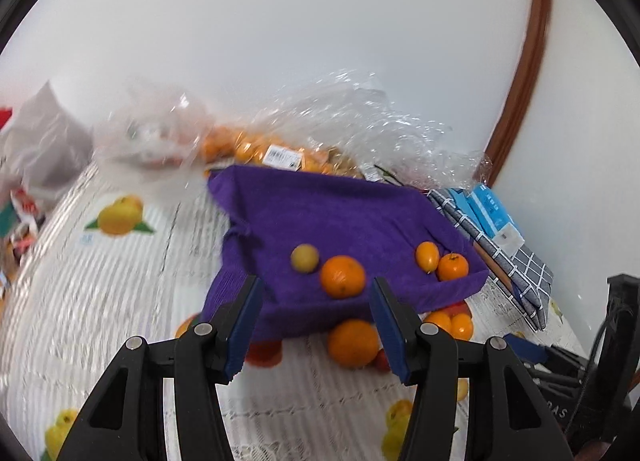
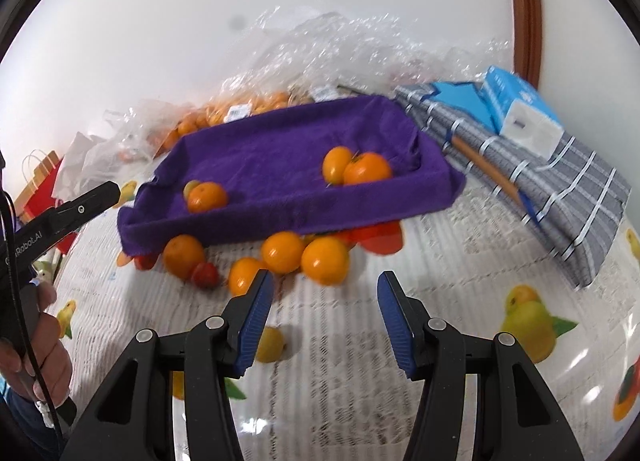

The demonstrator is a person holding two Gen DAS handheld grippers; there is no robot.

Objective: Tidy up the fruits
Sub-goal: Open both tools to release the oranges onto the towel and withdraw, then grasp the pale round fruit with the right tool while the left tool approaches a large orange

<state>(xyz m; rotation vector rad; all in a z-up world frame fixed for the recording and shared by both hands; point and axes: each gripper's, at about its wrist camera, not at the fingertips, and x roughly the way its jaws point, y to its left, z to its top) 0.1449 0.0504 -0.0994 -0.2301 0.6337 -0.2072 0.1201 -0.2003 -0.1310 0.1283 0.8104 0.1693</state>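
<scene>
Loose oranges ahead of my right tongs

My right gripper [image 2: 324,321] and left gripper [image 1: 316,325] both gape wide, holding nothing; the loose oranges [image 2: 324,259] lie just beyond the right one, against the purple tray [image 2: 280,221], which holds four fruits [image 2: 206,197]

I saw a fuzzy, matt purple cloth tray [image 2: 280,165], glossy smooth oranges [image 2: 325,260], crinkly shiny plastic wrap [image 2: 340,45], and woven checked fabric [image 2: 560,197].
</scene>
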